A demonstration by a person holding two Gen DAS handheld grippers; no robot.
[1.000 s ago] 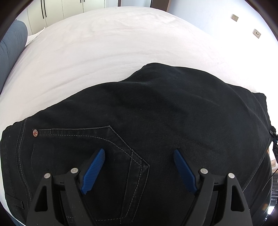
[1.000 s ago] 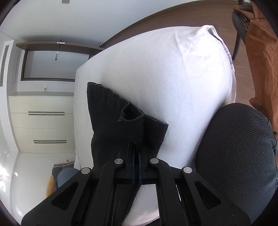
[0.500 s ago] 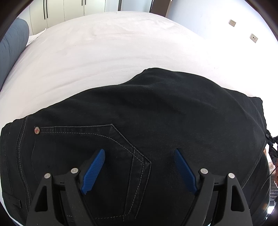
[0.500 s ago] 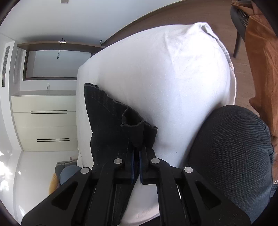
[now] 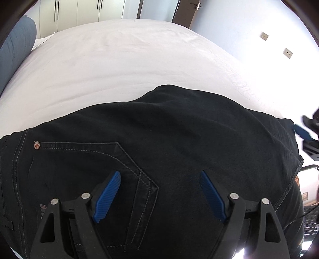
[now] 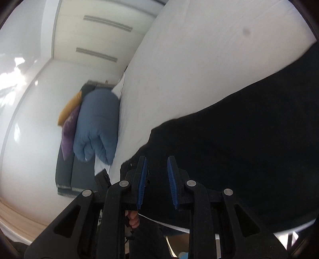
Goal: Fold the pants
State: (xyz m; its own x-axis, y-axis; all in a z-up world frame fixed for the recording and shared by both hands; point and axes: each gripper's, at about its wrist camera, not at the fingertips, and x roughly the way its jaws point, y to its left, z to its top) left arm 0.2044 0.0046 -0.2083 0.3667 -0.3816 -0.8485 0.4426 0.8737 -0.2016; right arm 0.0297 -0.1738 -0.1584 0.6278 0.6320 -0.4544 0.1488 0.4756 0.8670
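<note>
- Black pants (image 5: 179, 139) lie flat on the white bed (image 5: 119, 59), along the near edge — back pocket (image 5: 89, 169) with pale stitching and a copper rivet (image 5: 36, 144) faces up.
- Left gripper (image 5: 160, 191) sits over the pocket area, jaws wide apart, blue pads (image 5: 107, 195) with nothing between them; whether they touch the fabric I can't tell.
- Right gripper (image 6: 156, 179) jaws slightly apart, a narrow gap, no cloth clamped. It is at the edge of the pants (image 6: 249, 139); view is blurred.
- In the left wrist view the right gripper (image 5: 307, 133) shows at the far right edge of the pants.
- Blue rolled duvet (image 6: 95, 123) plus yellow and purple pillows (image 6: 68, 117) sit beside the bed in the right wrist view.
- White cupboards (image 5: 69, 12) behind the bed; wall sockets (image 5: 288, 52) on the right wall.
</note>
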